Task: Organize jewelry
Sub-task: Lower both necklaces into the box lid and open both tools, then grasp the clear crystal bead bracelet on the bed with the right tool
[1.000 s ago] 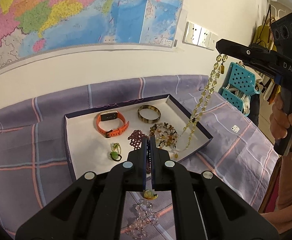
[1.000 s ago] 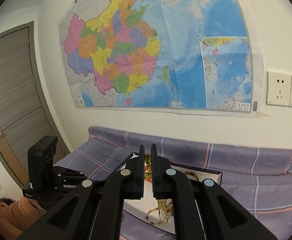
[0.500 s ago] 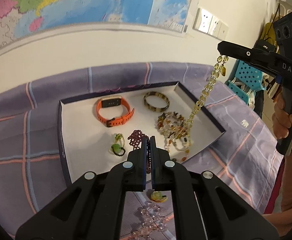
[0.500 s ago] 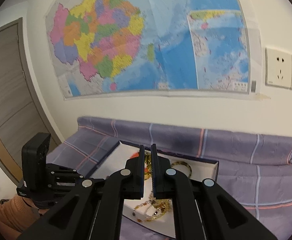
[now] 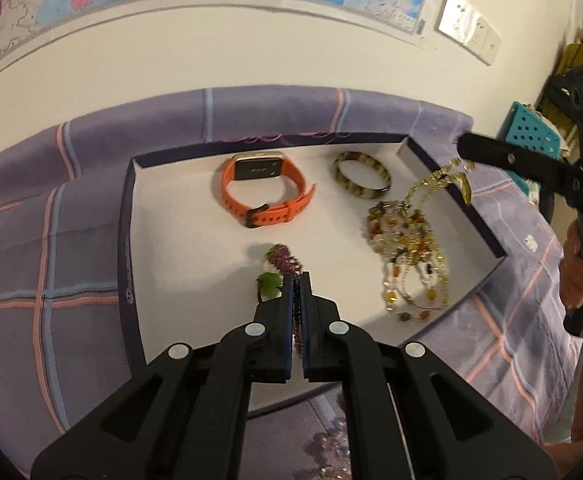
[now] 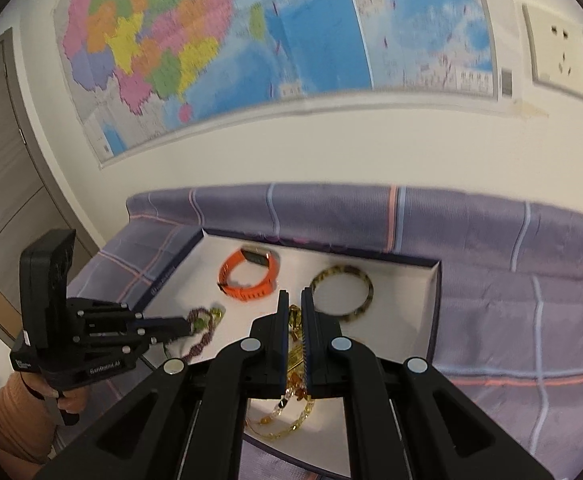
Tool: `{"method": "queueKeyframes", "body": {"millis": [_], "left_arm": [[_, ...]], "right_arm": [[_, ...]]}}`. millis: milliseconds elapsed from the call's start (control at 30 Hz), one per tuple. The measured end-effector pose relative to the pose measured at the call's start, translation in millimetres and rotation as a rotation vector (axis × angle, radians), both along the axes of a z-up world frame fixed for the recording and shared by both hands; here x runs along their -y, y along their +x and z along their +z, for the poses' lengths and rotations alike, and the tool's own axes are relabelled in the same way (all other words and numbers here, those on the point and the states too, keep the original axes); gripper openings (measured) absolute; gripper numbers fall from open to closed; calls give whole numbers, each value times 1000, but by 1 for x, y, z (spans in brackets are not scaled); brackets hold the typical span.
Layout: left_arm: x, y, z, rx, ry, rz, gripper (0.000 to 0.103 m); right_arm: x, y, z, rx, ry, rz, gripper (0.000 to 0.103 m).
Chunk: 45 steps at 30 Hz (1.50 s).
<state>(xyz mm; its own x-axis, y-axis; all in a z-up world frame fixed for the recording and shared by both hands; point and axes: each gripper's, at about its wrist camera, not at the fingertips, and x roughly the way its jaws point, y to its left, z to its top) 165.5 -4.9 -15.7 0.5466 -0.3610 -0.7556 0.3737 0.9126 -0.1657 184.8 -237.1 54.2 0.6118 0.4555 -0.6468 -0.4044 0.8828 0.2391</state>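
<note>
A white-lined box (image 5: 179, 264) lies on the purple plaid cloth. My left gripper (image 5: 297, 280) is shut on a purple beaded bracelet (image 5: 285, 260), low over the box floor, next to a green charm (image 5: 269, 282). My right gripper (image 6: 295, 300) is shut on a yellow beaded necklace (image 6: 297, 354); it also shows in the left wrist view (image 5: 431, 188), hanging onto a pile of amber beads (image 5: 407, 248) at the box's right side. The left gripper also shows in the right wrist view (image 6: 187, 326).
An orange watch (image 5: 263, 192) and a tortoiseshell bangle (image 5: 361, 174) lie at the back of the box. A pale pink bead piece (image 5: 331, 444) lies on the cloth in front of the box. A wall with a map stands behind.
Both grippers have come down toward the box. The necklace, hanging high before, now piles onto the beads in the box. The purple bracelet is lower over the box floor.
</note>
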Motion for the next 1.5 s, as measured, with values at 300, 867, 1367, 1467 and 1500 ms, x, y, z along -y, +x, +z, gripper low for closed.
{"method": "queueKeyframes", "body": {"millis": [300,867,1367,1467,1500], "left_arm": [[-9,-8,9,30,4,44,16],[-29,-100,-1,6,-47,-90,31],[15,-137,-25,-98,-166,-303,28],[17,-147,-20,-64,-155,-345,29],[13,-150,-18,-54,-153,-343,30]], "right_arm": [[4,-1,-25,-69,-9,-31,26],[-74,-93,-51,-134,33,291,35],[-61,-110,-72,-206,87,215,48],[-61,-116,-70,-201,74,223,48],[-62,-118,-70,-197,64,228,48]]}}
